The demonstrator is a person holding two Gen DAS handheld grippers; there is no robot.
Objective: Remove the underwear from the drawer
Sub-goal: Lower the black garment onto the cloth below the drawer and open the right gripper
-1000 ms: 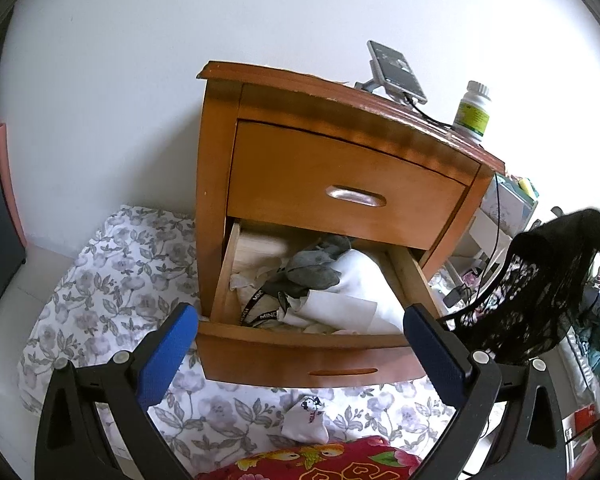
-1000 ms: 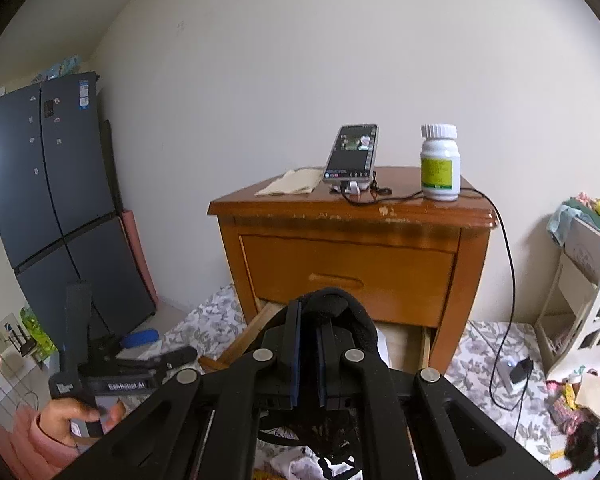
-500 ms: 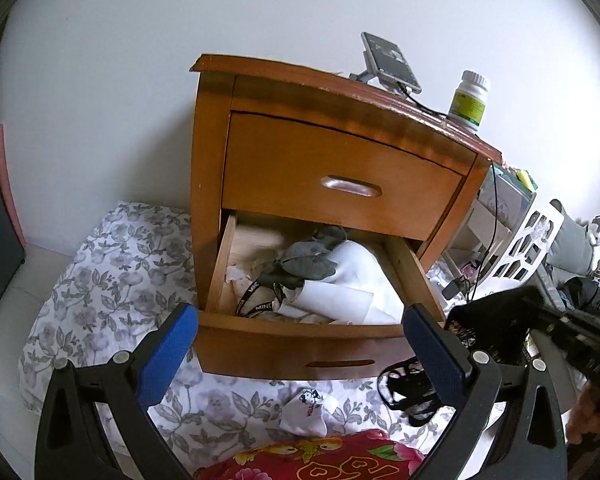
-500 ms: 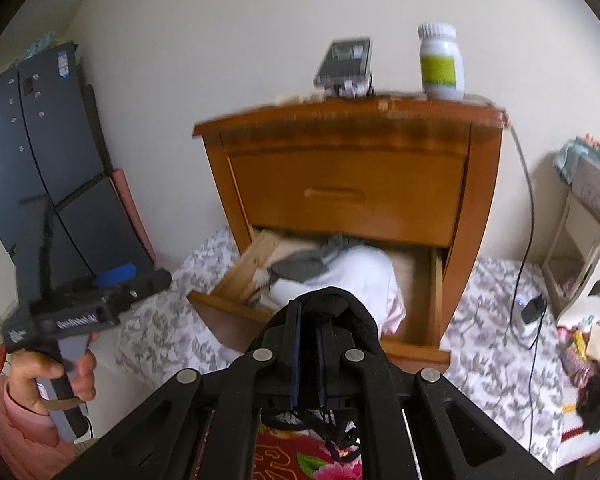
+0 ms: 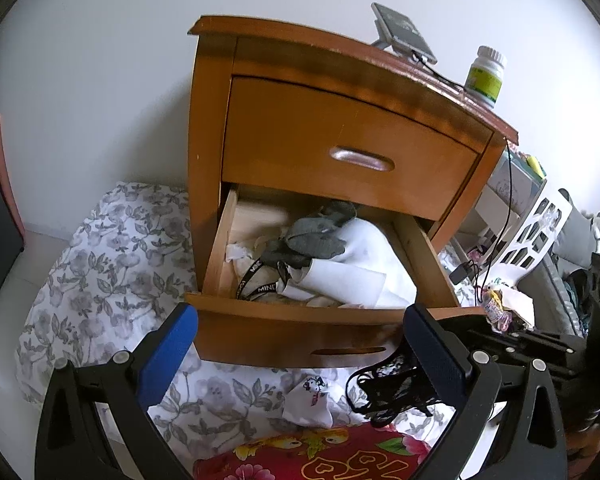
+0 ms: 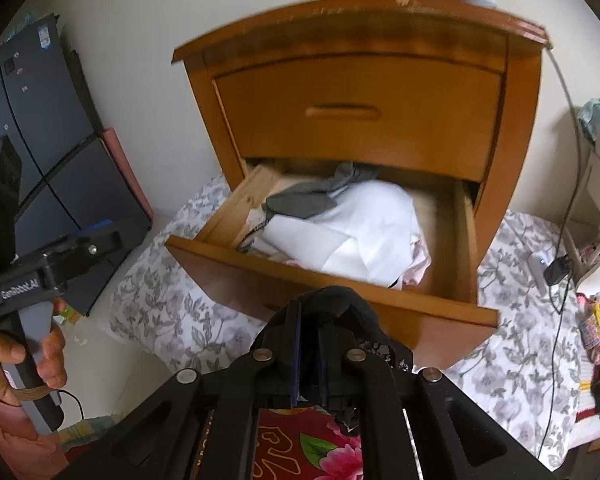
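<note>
Nightstand [image 5: 340, 128] fills the middle of both frames, and its lower drawer [image 5: 300, 320] stands pulled out, with white and grey clothes heaped inside. What changed in the last second is the height of my right claw [image 6: 309, 344]: before, it held the black lace underwear [image 5: 396, 392] high at the right edge of the left view; now the garment hangs low, in front of the drawer face, in the lower right of that view, just above the flowered bedding [image 5: 112, 264] on the floor. In the right view the same black cloth bulges over the tips of the claw, which is clamped together on it.

So I judge the main step as done: the underwear is out of the drawer and I am bringing it down to lay it near the red quilt [image 5: 320, 456] at the bottom of the frame. It remains only to release it.

My left claw [image 5: 296, 344] is spread wide apart and holds nothing, waiting before the drawer front.
</note>
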